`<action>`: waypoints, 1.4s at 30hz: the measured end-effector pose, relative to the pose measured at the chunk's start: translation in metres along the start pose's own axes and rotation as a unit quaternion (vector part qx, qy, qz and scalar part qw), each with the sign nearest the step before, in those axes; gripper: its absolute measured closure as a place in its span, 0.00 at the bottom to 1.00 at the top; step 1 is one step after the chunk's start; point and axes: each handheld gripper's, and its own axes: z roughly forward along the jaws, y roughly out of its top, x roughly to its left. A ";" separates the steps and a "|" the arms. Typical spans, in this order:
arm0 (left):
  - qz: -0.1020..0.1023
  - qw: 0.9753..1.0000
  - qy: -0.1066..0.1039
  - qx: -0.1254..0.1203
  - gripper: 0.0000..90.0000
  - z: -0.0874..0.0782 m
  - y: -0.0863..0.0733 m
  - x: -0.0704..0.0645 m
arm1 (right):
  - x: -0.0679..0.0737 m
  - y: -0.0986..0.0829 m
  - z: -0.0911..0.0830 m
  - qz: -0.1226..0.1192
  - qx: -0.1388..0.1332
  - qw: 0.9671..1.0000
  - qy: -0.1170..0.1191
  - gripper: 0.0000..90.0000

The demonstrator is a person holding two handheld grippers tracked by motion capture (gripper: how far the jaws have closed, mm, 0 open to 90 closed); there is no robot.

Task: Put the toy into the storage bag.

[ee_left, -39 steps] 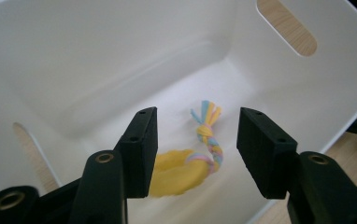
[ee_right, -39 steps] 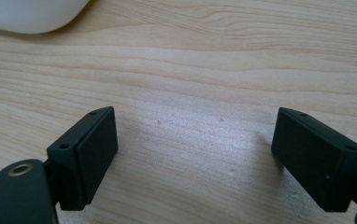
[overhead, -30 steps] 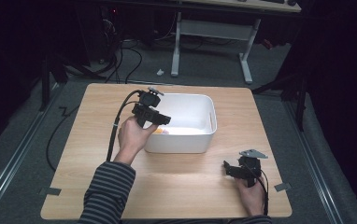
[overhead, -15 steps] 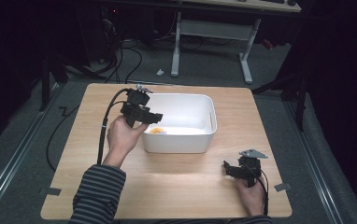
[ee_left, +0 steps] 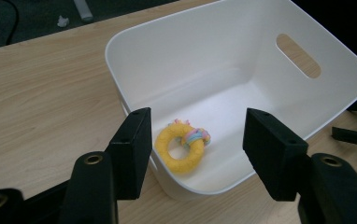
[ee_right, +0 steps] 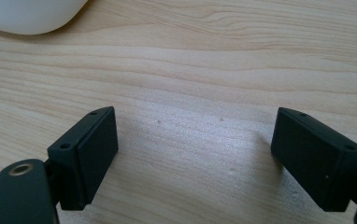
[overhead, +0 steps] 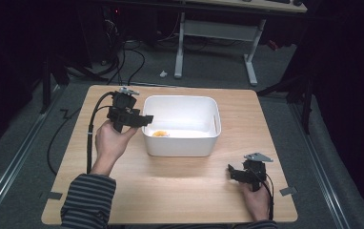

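The white bin serves as the reference landmark; it stands on the wooden table, toward the far half. The yellow ring toy lies flat on the bin floor, in the near-left corner, close to but apart from the near wall. The rest of the bin floor is bare.

The left gripper hangs at the bin's left rim, above table level, jaws spread wide and holding nothing. In the left gripper view the two jaws frame the ring toy from above; one jaw overlaps the bin's rim line.

The right gripper rests near the table, well apart from the bin, off its near-right corner. Its jaws are spread wide and hold nothing; bare wood lies between them.

A broad strip of bare tabletop runs along the bin's near side. The table's right edge lies close to the right gripper. Grey carpet surrounds the table; cables and a desk frame lie beyond the bin.
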 end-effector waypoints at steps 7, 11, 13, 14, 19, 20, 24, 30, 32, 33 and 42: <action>-0.008 1.000 0.008 -0.005 0.47 -0.009 -0.009 0.010 | 0.000 0.000 0.000 0.000 0.000 1.000 0.000 0.16; -0.015 1.000 0.014 -0.010 0.47 -0.015 -0.018 0.017 | 0.000 0.000 0.000 0.001 0.000 1.000 0.000 0.16; -0.018 1.000 0.017 -0.008 0.47 -0.018 -0.023 0.021 | 0.000 0.000 0.000 0.001 0.000 1.000 0.000 0.16; -0.021 1.000 0.018 -0.008 0.47 -0.019 -0.025 0.023 | 0.000 0.000 0.000 0.001 0.000 1.000 0.000 0.16; -0.032 0.999 0.018 -0.017 0.47 -0.025 -0.036 0.031 | 0.000 0.000 0.000 0.001 0.000 1.000 0.000 0.16; -0.032 0.999 0.017 -0.016 0.47 -0.026 -0.037 0.032 | 0.000 0.000 0.000 0.001 0.000 1.000 0.000 0.16; -0.033 0.999 0.025 -0.015 0.47 -0.027 -0.045 0.036 | 0.000 0.000 0.000 0.001 0.000 1.000 0.000 0.16; -0.042 0.999 0.025 -0.022 0.47 -0.031 -0.057 0.041 | 0.000 0.000 0.000 0.001 -0.002 1.000 0.000 0.17; -0.046 0.998 0.025 -0.021 0.47 -0.031 -0.063 0.043 | 0.000 0.000 0.000 0.001 -0.001 1.000 -0.001 0.17; -0.047 0.998 0.025 -0.020 0.47 -0.031 -0.065 0.044 | 0.000 0.000 0.000 0.001 -0.002 1.000 -0.001 0.17; -0.065 0.997 0.020 -0.023 0.47 -0.032 -0.086 0.054 | 0.001 -0.001 0.000 0.001 -0.001 1.000 0.000 0.17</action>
